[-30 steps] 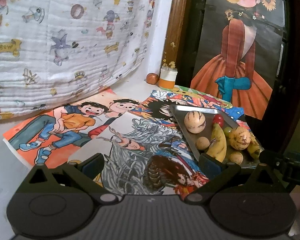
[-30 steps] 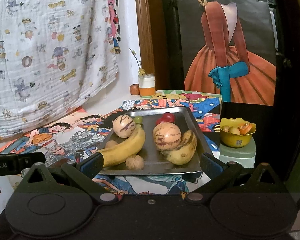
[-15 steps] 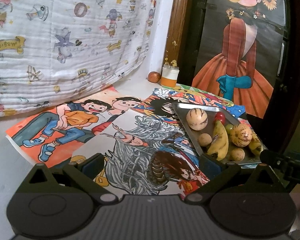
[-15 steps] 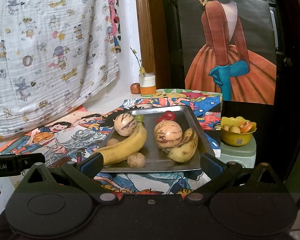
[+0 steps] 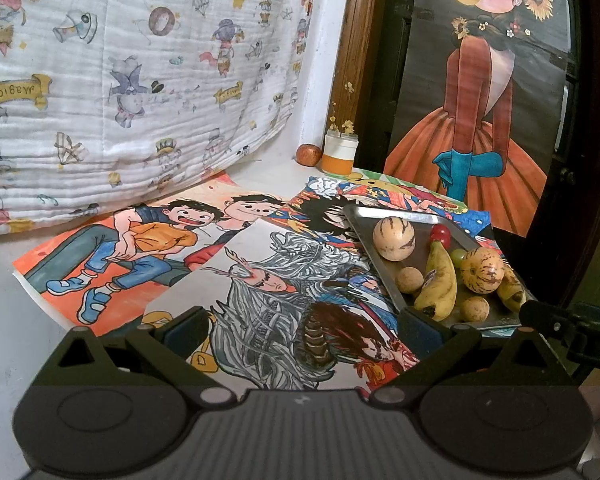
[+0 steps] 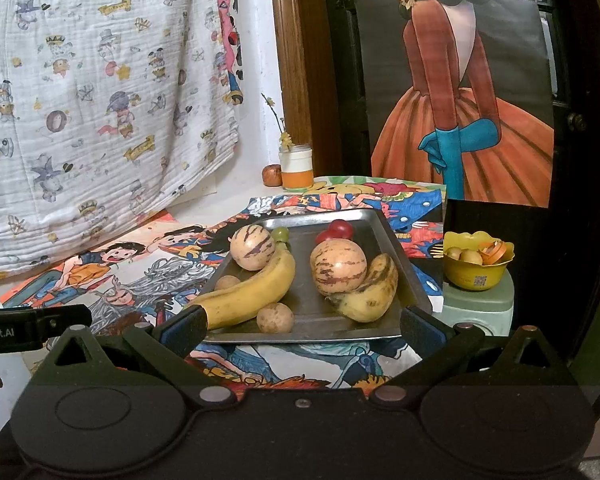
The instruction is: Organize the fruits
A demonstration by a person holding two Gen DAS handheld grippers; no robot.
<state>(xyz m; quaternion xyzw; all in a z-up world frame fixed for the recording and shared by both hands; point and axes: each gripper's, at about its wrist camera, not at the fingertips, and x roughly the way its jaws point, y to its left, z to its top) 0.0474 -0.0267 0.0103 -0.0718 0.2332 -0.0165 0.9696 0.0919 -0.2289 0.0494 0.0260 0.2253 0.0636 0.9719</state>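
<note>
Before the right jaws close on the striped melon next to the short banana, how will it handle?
The striped melon looks round and smooth, so it may slip or roll. It leans on the short banana, which might shift once it lifts. It probably fills most of the open right gripper.

Bananas (image 6: 256,292), striped melons (image 6: 338,266), small fruits fill metal tray (image 6: 380,220).

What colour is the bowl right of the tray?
Yellow bowl; it shows only in the right wrist view.

Yellow bowl (image 6: 478,276) contents unclear (too small); poster top cropped.
</note>
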